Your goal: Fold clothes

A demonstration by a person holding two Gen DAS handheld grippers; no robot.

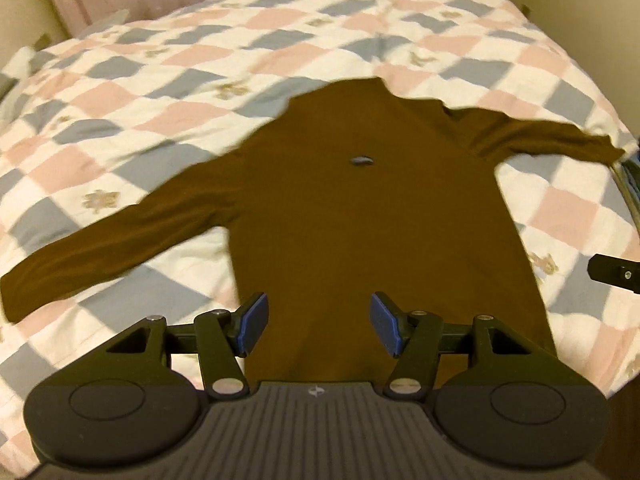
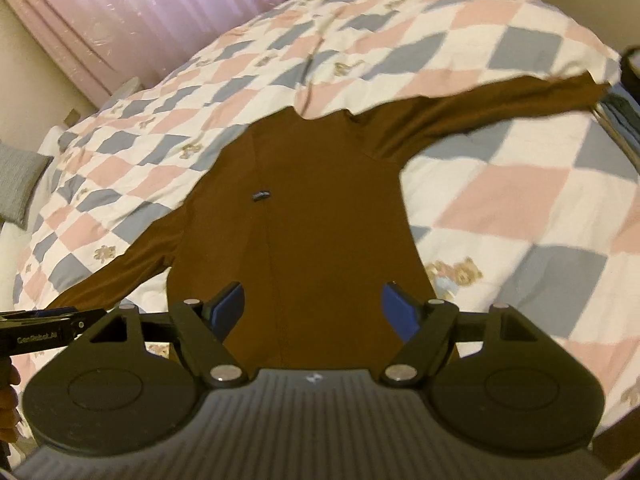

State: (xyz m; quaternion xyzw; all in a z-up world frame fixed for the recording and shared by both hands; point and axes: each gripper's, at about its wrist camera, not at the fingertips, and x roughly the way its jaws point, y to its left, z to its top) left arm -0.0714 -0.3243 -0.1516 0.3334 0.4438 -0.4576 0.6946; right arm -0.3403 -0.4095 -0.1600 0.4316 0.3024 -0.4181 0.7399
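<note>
Brown long-sleeved jersey top [image 1: 360, 208] lies flat on the checked quilt [image 1: 160, 92], collar far, hem near, sleeves spread sideways; left gripper [image 1: 318, 322] and right gripper [image 2: 316, 308] gape empty.

Warm, dim indoor light tints both wrist views yellow, with a cooler pink glow coming through the curtain [image 2: 132, 20] at the far side. Motion blur softens the checked quilt [image 1: 120, 92] and the brown sweater [image 1: 360, 208] (its folds read as one flat tone). Fisheye curvature bends the edges, and the corners fall black.
</note>
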